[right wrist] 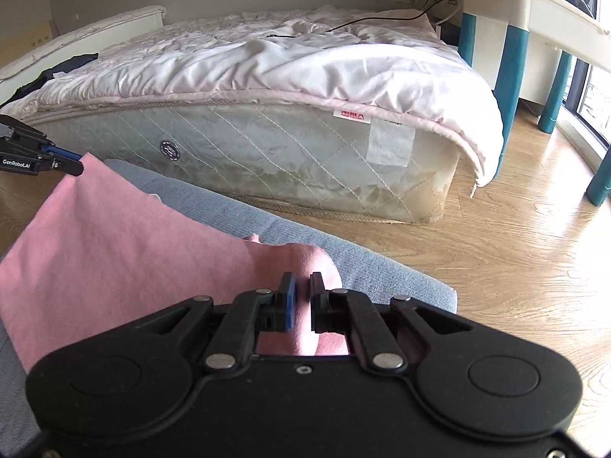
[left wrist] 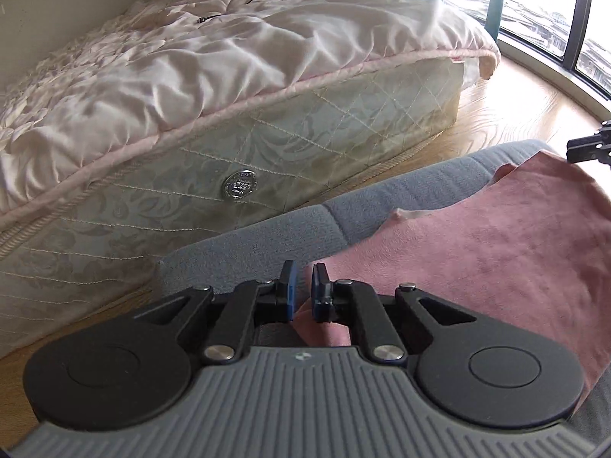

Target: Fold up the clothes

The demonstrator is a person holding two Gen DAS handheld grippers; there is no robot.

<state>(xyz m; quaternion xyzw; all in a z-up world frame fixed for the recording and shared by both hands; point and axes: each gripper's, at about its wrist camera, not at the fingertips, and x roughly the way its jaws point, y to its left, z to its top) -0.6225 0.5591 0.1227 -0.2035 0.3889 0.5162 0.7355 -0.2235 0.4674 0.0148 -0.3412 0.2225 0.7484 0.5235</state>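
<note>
A pink cloth (left wrist: 477, 252) (right wrist: 114, 248) lies spread over a grey padded surface (left wrist: 267, 236) (right wrist: 382, 271). In the left wrist view my left gripper (left wrist: 303, 278) is shut on the cloth's near edge, and pink fabric shows between its blue pads. The right wrist view shows that same left gripper (right wrist: 76, 166) pinching a raised corner at the far left. My right gripper (right wrist: 301, 286) is shut on a bulging fold of the cloth at the other side. It appears again, the right gripper (left wrist: 571, 150), at the cloth's far right corner in the left wrist view.
A low mattress with a rumpled pale pink quilt (left wrist: 191, 76) (right wrist: 305, 68) stands just beyond the grey surface. A black cable (right wrist: 362, 21) and dark clothes (right wrist: 68, 65) lie on it. Wooden floor (right wrist: 496, 248) runs to a white table with teal legs (right wrist: 511, 65) and a window (left wrist: 553, 7).
</note>
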